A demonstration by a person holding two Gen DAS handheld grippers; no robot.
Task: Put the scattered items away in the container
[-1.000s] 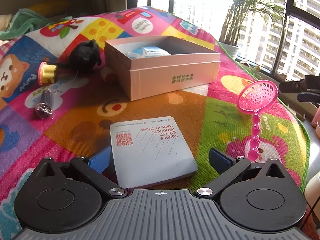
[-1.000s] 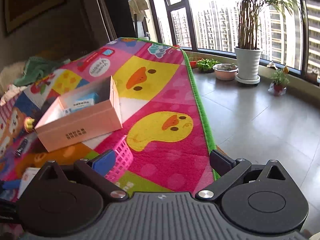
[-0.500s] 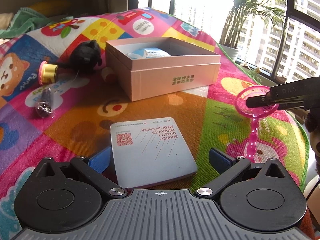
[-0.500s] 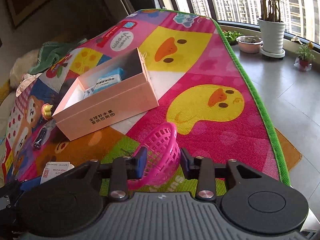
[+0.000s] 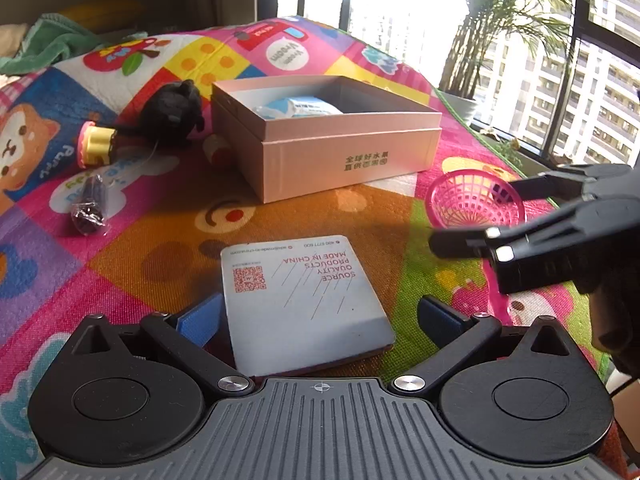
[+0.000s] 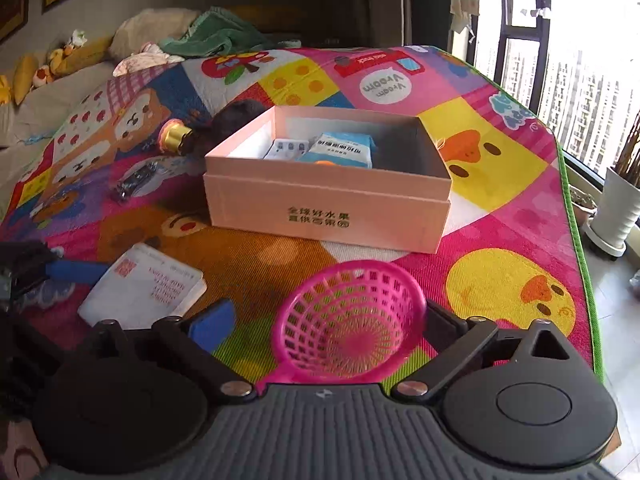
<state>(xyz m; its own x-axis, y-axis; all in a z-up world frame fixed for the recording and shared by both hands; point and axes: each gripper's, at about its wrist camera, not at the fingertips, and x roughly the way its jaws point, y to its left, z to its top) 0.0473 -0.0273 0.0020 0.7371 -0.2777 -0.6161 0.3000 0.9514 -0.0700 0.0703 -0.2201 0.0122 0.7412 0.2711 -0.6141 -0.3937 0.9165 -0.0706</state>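
Note:
An open pink box (image 5: 340,160) (image 6: 320,204) stands on the colourful mat with a blue packet (image 6: 340,150) and a blister pack (image 6: 286,148) inside. My left gripper (image 5: 320,316) is open around a flat white packet (image 5: 300,300), also in the right wrist view (image 6: 140,288). My right gripper (image 6: 328,320) is open with a pink toy strainer (image 6: 352,320) (image 5: 474,200) between its jaws; the strainer touches the right finger and stands apart from the left blue pad (image 6: 212,326).
A black plush with a gold cap (image 5: 160,120) and a small dark wrapped item (image 5: 90,210) lie left of the box. The mat's green edge (image 6: 576,240) runs on the right, with floor, a potted plant (image 6: 616,208) and windows beyond.
My right gripper closed on the strainer, swung it left toward the box, and now stands open around it. The left gripper has stayed around the white packet.

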